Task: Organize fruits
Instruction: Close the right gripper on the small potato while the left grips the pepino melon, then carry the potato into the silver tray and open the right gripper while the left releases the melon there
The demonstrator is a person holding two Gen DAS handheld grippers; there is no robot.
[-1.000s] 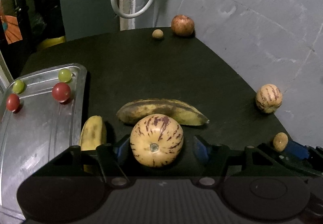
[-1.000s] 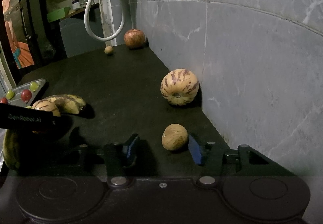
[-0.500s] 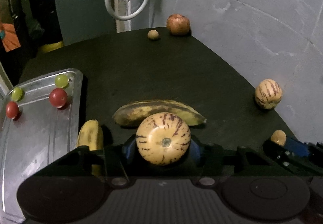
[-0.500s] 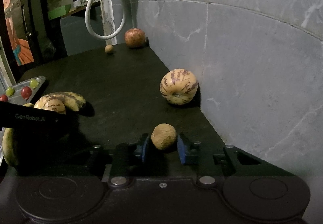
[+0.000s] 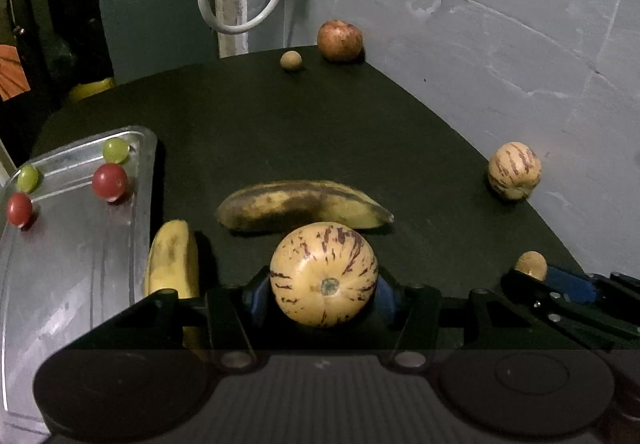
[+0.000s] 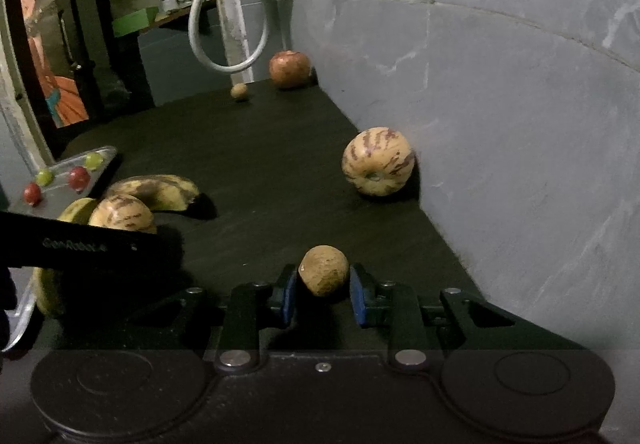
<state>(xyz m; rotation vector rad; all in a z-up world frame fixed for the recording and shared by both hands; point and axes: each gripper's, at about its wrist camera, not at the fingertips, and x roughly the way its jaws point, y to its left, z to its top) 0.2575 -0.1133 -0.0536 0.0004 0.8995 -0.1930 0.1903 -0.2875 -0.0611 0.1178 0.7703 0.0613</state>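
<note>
Both grippers loaded. Left gripper [image 5: 324,290] is clamped on the striped melon [image 5: 323,274], stem end facing you. Tray [image 5: 72,260] lies to its left, just past the banana [image 5: 173,258]; left hand is nearer. Right gripper [image 6: 323,290] is clamped on the small brown fruit [image 6: 323,270], tray well apart across the table.

Black claw [image 6: 323,290] bodies w/ blue pads [image 6: 288,294], silver screws [image 6: 405,357], pale "GenRobot" lettering on side.

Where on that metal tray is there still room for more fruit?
The near half of the metal tray is bare. Its far end is crowded: two red fruits and two green grapes. The black tabletop between bananas and apple is also free.
</note>
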